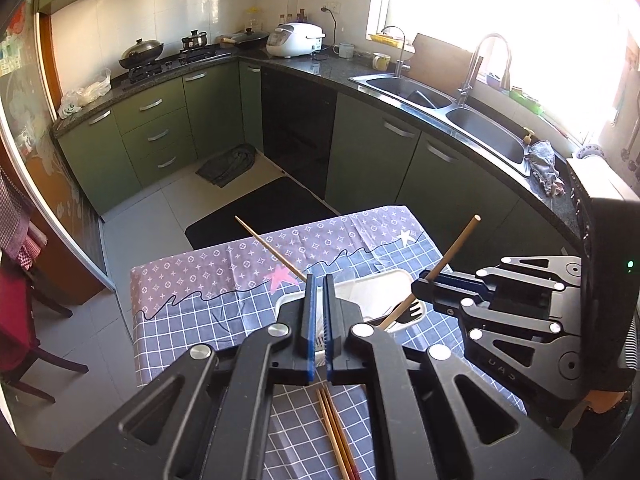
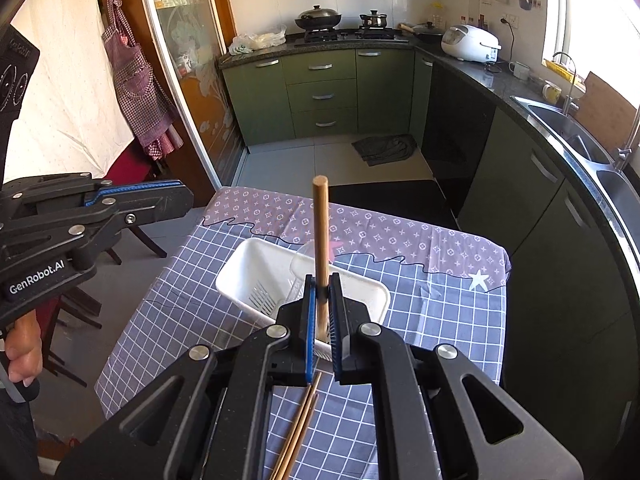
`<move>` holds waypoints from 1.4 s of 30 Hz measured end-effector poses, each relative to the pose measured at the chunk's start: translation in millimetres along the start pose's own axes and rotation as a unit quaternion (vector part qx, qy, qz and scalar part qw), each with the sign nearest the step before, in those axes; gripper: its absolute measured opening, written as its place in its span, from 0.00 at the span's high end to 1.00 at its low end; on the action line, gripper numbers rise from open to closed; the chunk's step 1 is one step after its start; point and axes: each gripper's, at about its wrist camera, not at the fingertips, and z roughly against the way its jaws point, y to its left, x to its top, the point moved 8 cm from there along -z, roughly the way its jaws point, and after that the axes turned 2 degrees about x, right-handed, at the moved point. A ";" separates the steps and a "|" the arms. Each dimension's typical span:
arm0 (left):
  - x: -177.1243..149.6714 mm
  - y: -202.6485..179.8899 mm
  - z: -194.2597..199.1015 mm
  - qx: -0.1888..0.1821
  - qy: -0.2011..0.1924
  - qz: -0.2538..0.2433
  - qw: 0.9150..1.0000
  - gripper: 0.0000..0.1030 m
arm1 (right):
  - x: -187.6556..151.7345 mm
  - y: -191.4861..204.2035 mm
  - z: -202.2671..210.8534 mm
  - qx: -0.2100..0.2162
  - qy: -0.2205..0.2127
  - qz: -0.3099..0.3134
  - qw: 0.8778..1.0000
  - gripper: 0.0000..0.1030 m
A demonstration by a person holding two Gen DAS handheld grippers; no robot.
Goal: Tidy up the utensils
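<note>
Placing step. Right gripper (image 2: 324,292) is clamped on a wooden-handled fork (image 2: 320,240) over the white basket (image 2: 256,264). Left gripper (image 1: 319,280) is clamped on a chopstick (image 1: 268,246). More chopsticks (image 2: 298,432) lie on the tablecloth (image 2: 420,320). Next: likely lower the fork into the basket, then release.

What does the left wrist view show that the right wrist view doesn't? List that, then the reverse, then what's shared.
Left wrist only: the thin chopstick pinched in the left gripper, and the dark tines of the fork.
Right wrist only: a checked apron hanging up, and the hand carrying the left gripper.
Both: the white basket, the loose chopsticks on the tablecloth, and the right gripper shut on the fork's wooden handle.
</note>
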 end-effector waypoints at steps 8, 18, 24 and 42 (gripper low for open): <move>-10.2 20.3 10.4 0.012 0.002 0.012 1.000 0.97 | -9.4 1.9 -14.7 -0.005 0.015 0.003 1.000 0.93; -39.7 82.0 -11.0 0.015 0.029 0.047 0.998 0.97 | -13.5 8.9 -36.2 -0.019 0.046 0.011 0.999 0.87; -57.7 111.9 -38.7 0.006 0.051 0.063 0.997 0.92 | -3.5 14.2 -11.1 -0.022 0.042 0.016 0.999 0.75; 1.8 100.3 -269.7 -0.042 0.261 0.134 0.955 0.73 | 26.8 -50.8 37.0 0.040 0.031 -0.096 0.994 0.67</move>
